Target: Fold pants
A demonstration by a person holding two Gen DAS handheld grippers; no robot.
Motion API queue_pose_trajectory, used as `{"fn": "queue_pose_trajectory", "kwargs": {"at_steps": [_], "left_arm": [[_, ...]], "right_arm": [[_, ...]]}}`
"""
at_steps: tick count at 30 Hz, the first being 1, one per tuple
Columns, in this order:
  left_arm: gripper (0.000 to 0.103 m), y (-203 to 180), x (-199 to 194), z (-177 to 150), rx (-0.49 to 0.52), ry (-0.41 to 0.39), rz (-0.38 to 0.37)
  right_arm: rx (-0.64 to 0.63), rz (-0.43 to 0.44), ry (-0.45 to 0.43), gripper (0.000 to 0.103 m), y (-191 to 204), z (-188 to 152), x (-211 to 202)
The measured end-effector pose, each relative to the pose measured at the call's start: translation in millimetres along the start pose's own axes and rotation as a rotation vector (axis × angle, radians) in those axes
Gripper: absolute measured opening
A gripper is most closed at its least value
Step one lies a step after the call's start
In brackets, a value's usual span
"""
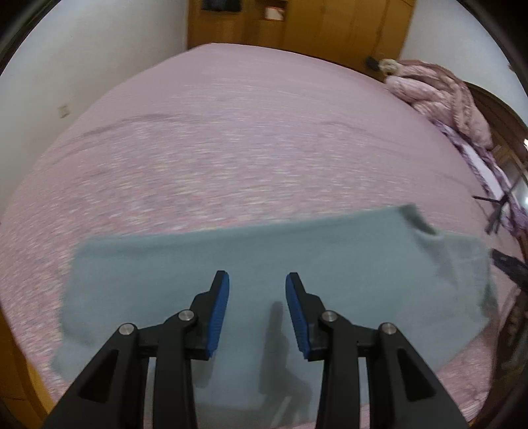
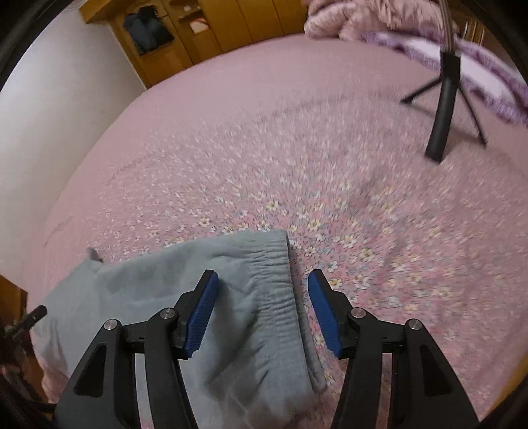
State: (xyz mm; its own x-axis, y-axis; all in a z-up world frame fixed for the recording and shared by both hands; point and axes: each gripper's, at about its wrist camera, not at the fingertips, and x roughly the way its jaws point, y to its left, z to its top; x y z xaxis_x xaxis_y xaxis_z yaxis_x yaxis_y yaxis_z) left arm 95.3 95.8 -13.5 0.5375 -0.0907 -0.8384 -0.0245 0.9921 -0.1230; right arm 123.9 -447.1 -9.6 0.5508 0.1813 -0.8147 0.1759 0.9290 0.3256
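Note:
Grey-blue pants (image 1: pixel 297 250) lie flat as a long folded strip across the near part of the pink flowered bed sheet (image 1: pixel 231 132). My left gripper (image 1: pixel 257 277) hovers over the middle of the strip, its blue pads apart and nothing pressed between them. In the right wrist view the gathered elastic waistband (image 2: pixel 270 264) forms the right end of the pants (image 2: pixel 148 280). My right gripper (image 2: pixel 263 275) stands open above that waistband, with the left pad over the cloth and the right pad over bare sheet. Neither gripper holds the fabric.
A black tripod (image 2: pixel 442 109) stands on the bed at the far right. A bunched pink quilt (image 1: pixel 442 95) lies along the far right edge. A wooden wardrobe (image 1: pixel 297 23) rises behind the bed and a white wall (image 1: pixel 82 66) runs along the left.

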Motion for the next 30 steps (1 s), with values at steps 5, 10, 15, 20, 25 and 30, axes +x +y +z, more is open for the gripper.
{"fn": "queue_pose_trajectory", "kwargs": {"at_steps": [5, 10, 15, 20, 25, 30], "left_arm": [[0.037, -72, 5, 11, 0.127, 0.011, -0.089], [0.037, -139, 18, 23, 0.243, 0.015, -0.176], [0.037, -187, 33, 28, 0.336, 0.024, -0.229], [0.037, -199, 47, 24, 0.362, 0.051, -0.208], [0.037, -196, 70, 22, 0.323, 0.094, -0.188], [0.037, -197, 72, 23, 0.312, 0.078, -0.184]], "right_arm": [[-0.023, 0.06, 0.011, 0.067, -3, -8, 24], [-0.099, 0.067, -0.008, 0.074, 9, -15, 29], [0.011, 0.167, -0.03, 0.068, -16, -15, 21], [0.053, 0.127, -0.04, 0.066, -27, -20, 14], [-0.055, 0.069, -0.017, 0.067, -1, -20, 21], [-0.024, 0.166, 0.017, 0.028, 19, -23, 21]]}}
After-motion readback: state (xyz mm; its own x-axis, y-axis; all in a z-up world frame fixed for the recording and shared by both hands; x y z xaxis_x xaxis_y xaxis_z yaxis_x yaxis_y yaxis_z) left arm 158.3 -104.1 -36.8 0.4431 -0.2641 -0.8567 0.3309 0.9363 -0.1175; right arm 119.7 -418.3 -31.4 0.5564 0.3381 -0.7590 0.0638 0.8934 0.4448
